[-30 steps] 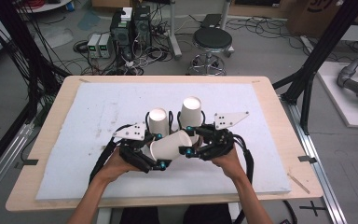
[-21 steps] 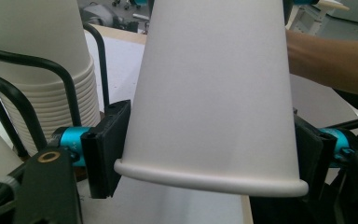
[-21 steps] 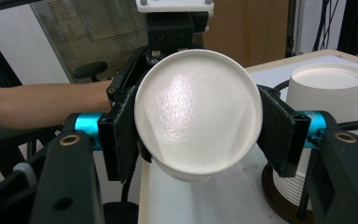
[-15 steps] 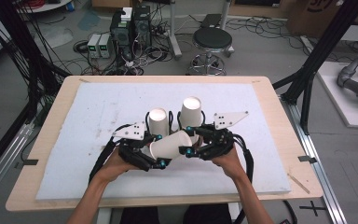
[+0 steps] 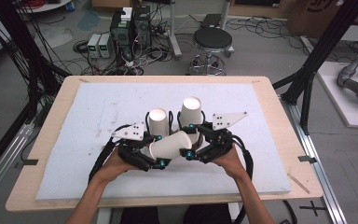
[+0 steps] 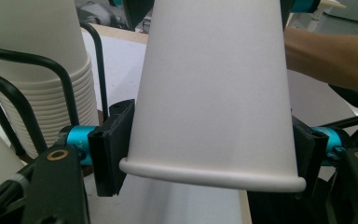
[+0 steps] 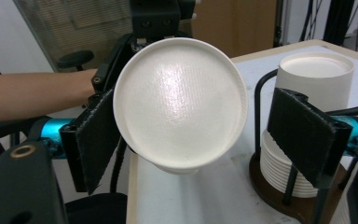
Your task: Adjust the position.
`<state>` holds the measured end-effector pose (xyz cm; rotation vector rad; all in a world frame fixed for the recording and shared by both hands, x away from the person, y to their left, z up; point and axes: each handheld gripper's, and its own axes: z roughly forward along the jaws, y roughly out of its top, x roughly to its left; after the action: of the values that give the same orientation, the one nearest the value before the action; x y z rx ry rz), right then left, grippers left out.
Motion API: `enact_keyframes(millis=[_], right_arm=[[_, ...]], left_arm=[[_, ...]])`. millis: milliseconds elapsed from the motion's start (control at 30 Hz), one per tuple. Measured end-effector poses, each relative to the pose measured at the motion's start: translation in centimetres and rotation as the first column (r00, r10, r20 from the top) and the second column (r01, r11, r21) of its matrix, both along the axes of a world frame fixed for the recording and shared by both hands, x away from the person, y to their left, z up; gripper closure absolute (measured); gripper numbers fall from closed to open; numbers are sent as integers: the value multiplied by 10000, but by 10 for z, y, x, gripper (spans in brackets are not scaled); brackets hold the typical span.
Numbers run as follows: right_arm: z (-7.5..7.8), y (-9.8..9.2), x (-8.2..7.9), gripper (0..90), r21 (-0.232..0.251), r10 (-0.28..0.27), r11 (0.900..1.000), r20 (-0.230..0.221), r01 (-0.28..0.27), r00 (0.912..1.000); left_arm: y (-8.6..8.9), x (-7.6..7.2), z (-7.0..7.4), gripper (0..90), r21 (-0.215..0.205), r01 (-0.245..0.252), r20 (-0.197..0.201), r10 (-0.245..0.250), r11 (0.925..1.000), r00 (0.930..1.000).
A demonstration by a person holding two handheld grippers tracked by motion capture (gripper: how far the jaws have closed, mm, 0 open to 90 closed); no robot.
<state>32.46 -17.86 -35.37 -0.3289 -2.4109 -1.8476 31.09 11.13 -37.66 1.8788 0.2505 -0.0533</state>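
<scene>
Here, from the high view, a white paper cup (image 5: pixel 170 145) lies sideways above the white mat (image 5: pixel 93 140), between the left gripper (image 5: pixel 145 157) and the right gripper (image 5: pixel 196 150), just in front of two upside-down cup stacks (image 5: pixel 158 120). In the left gripper view, the jaws pinch the cup (image 6: pixel 214 93) just above its rolled rim. In the right gripper view, the jaws stand spread, the cup's base (image 7: pixel 179 100) facing the camera, touching the left pad; a racked stack (image 7: pixel 307 121) stands beside.
</scene>
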Motion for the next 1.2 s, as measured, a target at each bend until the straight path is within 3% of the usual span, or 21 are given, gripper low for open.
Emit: enact_keyframes(millis=[533, 833, 1200], right_arm=[[3, -5, -2, 181, -204, -3, 9998, 134, 5, 9999], [9, -11, -2, 181, -919, -115, 9957, 310, 143, 9995], [20, -8, -2, 182, -1620, -31, 9867, 463, 105, 9989]], left_arm=[[9, -2, 0, 298, 243, -87, -42, 88, 9997, 10000], [20, -2, 6, 299, 907, -99, -74, 107, 9958, 9999], [28, -1, 21, 298, 1988, 53, 77, -70, 9800, 9999]])
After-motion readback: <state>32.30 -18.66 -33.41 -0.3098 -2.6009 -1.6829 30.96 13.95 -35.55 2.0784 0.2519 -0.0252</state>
